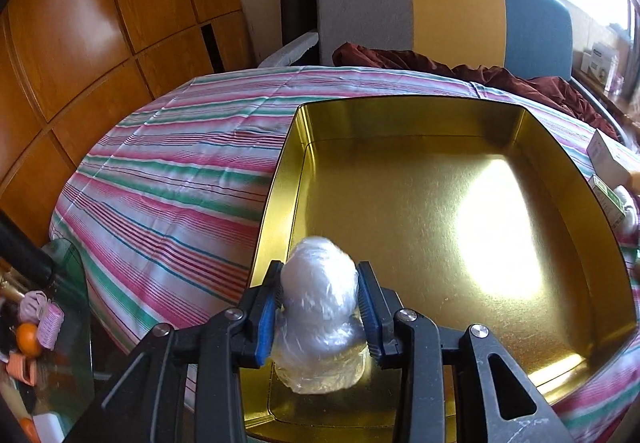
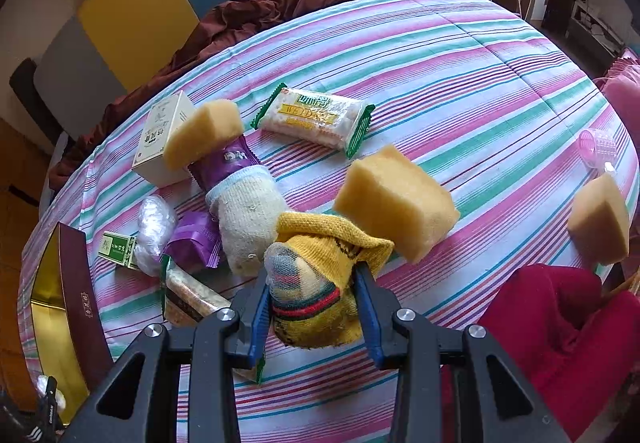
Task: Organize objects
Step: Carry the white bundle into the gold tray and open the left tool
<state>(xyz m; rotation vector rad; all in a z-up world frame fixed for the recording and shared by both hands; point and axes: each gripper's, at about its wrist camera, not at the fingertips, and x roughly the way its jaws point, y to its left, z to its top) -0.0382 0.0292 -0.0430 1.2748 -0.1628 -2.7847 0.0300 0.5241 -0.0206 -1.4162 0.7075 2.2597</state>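
The left claw (image 1: pixel 319 307) is clamped on a bundle (image 1: pixel 318 295) wrapped in clear plastic, and it holds it low over the near left corner of the gold tin (image 1: pixel 400 123), just inside the wall; this looks like the place where the bundle is meant to go, since the tin is bare otherwise. Whether the bundle already rests on the bottom, I cannot tell. The tin sits near the left edge of the tabletop (image 1: pixel 172 163), which has a striped cloth. The right claw (image 2: pixel 310 311) is clamped on a yellow sock (image 2: pixel 320 275) with red and green bands, near the front edge of the tabletop, probably to carry it to the tin next. The other things wait in a loose heap between this sock and the tin: a white sock (image 2: pixel 248 211), a cracker pack (image 2: pixel 316 115), a white box (image 2: pixel 160 135), purple packets and yellow sponges (image 2: pixel 396 203).
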